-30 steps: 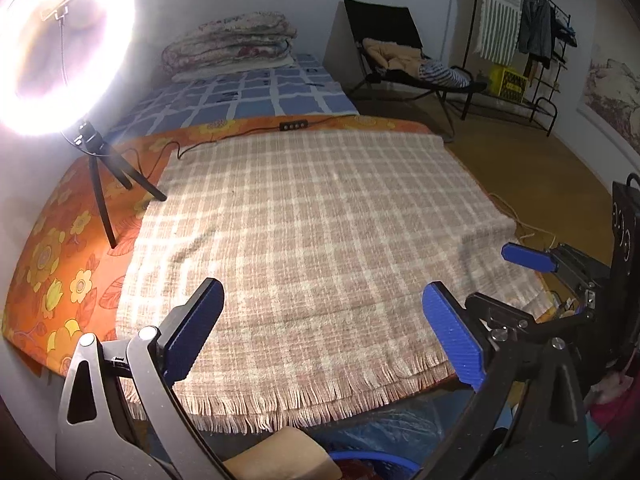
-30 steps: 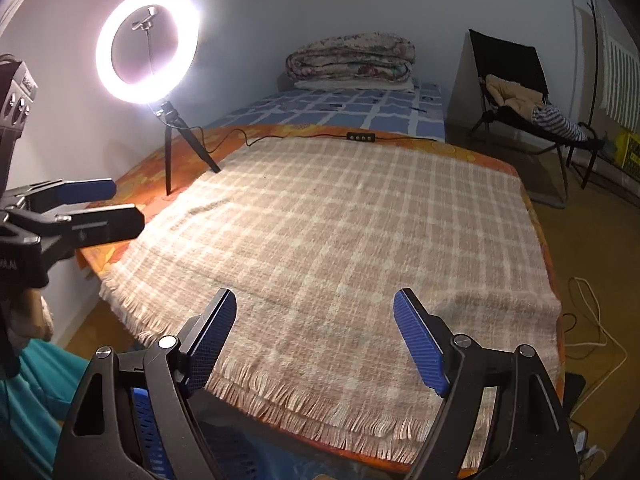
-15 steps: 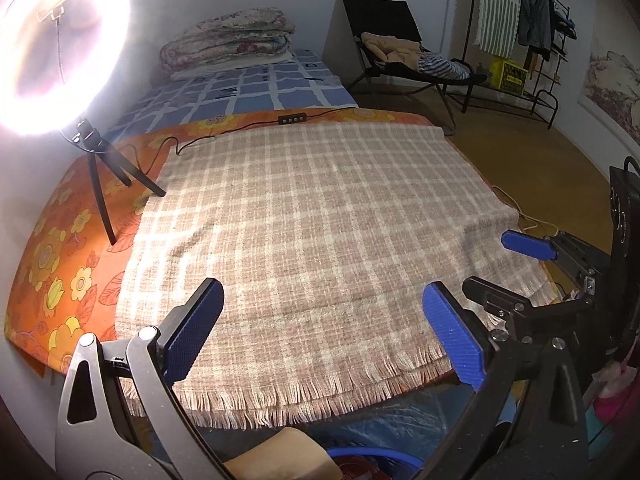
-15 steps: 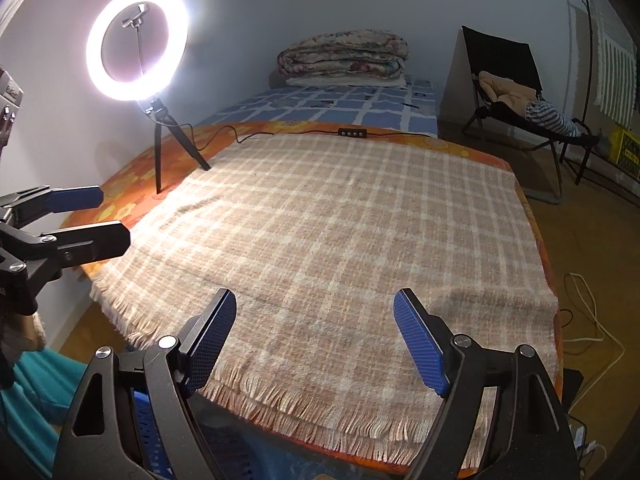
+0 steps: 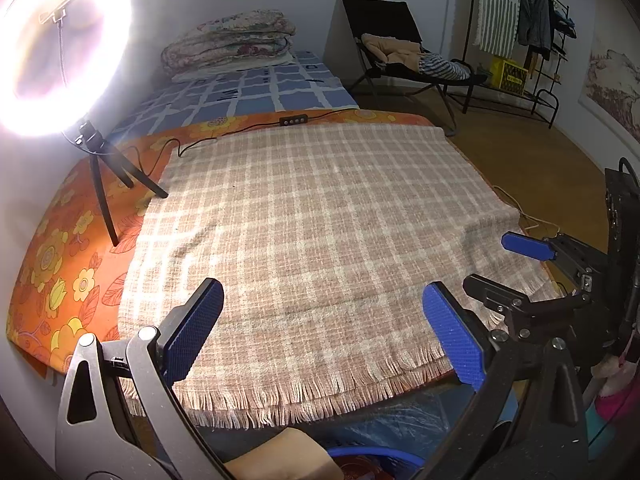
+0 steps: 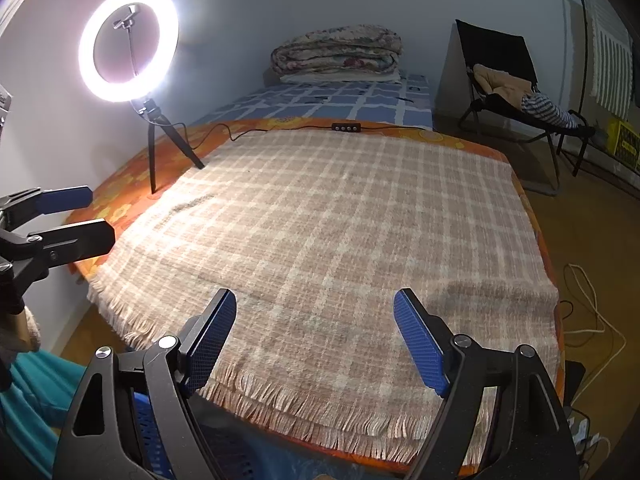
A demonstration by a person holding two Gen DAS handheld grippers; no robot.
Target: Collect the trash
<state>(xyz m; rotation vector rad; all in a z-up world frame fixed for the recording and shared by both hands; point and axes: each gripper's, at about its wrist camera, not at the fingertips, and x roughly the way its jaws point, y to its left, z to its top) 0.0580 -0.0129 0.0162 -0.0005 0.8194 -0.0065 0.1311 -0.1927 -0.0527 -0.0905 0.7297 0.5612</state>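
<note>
Claws, left (image 5: 322, 328) and right (image 6: 314, 338), both wide, empty, seemingly level above plaid blanket (image 5: 320, 220).

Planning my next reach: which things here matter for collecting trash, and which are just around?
Job:
left gripper, open
right gripper, open
blue basket below the bed edge
No trash visible on the plaid blanket

Just around:
ring light
folded quilt
chair

Plaid blanket (image 5: 320, 240) coarse woven cloth, fringed; claw pads (image 6: 420, 344) textured blue.
</note>
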